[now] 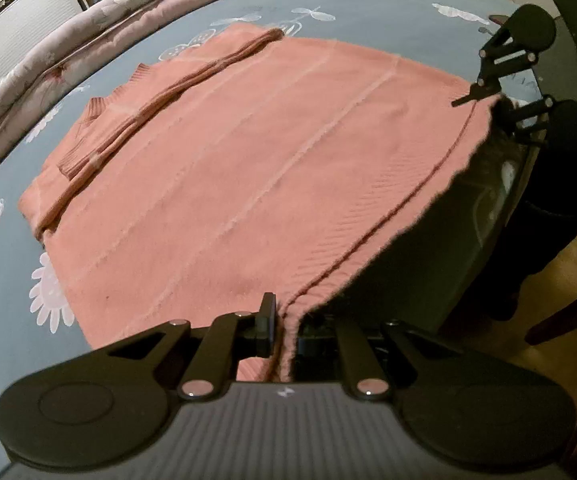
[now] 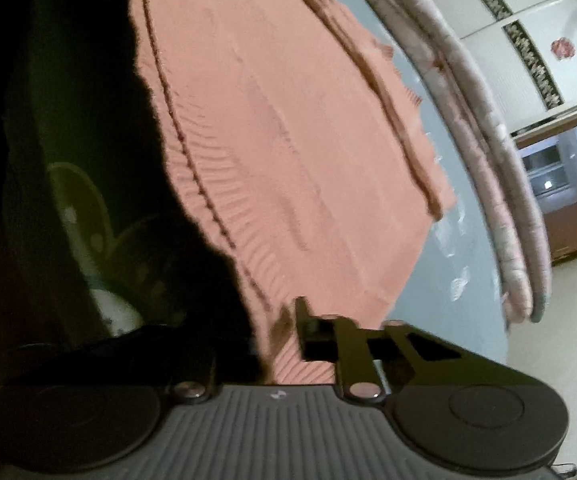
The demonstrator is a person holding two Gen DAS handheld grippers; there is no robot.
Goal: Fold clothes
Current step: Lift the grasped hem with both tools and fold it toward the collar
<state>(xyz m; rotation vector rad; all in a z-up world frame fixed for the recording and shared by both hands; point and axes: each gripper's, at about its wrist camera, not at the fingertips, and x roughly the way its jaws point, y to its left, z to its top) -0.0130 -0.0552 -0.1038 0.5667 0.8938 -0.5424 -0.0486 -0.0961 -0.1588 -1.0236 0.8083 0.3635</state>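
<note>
The salmon-pink knitted sweater (image 1: pixel 224 168) lies flat on the grey-blue flowered bed sheet (image 1: pixel 0 280), collar pointing away, ribbed hem at the near bed edge. Both grippers tilt steeply downward. The left gripper (image 1: pixel 282 320) and right gripper (image 2: pixel 288 320) have their fingers clamped on opposite hem corners.

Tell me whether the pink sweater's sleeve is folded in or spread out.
Folded in. The sleeve lies across the sweater body, its ribbed cuff resting on the pink knit rather than reaching out onto the blue bedsheet.
</note>
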